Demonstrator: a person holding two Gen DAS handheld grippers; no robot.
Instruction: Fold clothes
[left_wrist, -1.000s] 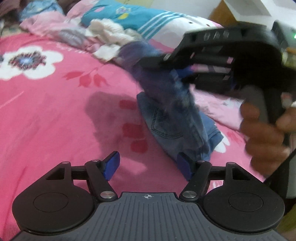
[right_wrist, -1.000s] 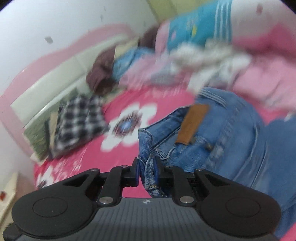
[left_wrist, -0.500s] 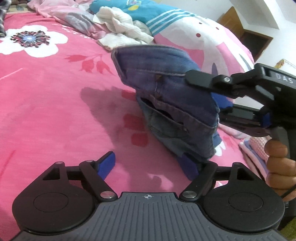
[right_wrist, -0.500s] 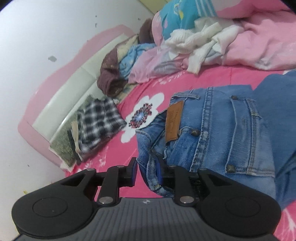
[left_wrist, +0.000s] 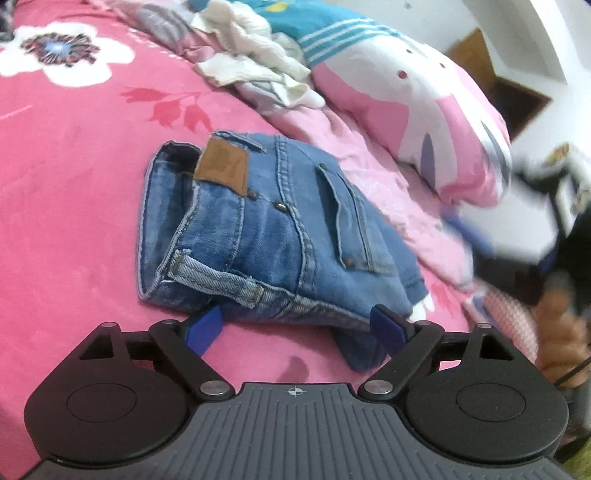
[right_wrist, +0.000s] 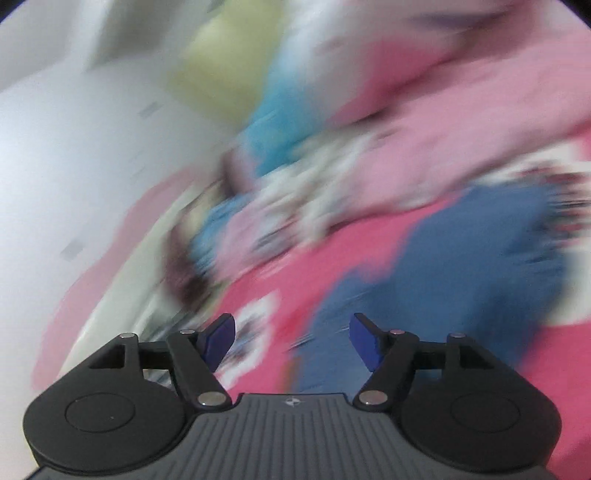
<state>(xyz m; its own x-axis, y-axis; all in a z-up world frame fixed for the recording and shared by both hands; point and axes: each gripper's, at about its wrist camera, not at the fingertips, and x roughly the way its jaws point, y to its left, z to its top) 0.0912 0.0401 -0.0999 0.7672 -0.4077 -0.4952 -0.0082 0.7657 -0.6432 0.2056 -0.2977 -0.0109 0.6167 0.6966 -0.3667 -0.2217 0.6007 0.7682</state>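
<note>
Denim first: the folded jeans (left_wrist: 273, 236) sit in a chunky bundle on the hot pink bedsheet (left_wrist: 74, 206), back side up, so you can see the tan leather patch (left_wrist: 222, 168), the waistband with a belt loop hanging at the near edge, and a back pocket with rivets. The bundle lies flat on the bed, not lifted by anything.

From the left wrist camera, the left gripper (left_wrist: 295, 328) is right at the near edge of the jeans with its jaws spread wide. They've just been opening further, and the blue pads stand on either side of the lower hem without squeezing it (the right pad looks like it's just beside or brushing a bit of denim that pokes down, hard to say which). So released, not grasping.

The right gripper (right_wrist: 291, 341) has also just sprung open. Its own view is one big motion smear, but the two blue pads are clearly apart with nothing pinched between them, just blurry pink sheet and a blue blob that must be the jeans (right_wrist: 461, 266) off ahead and to the right. In the left view it shows as a dark blur at the right edge, with the person's hand (left_wrist: 561, 332) under it.

Behind the jeans there's a heap of white laundry (left_wrist: 255, 70) and a pink and white duvet (left_wrist: 413, 122) with teal stripes.
</note>
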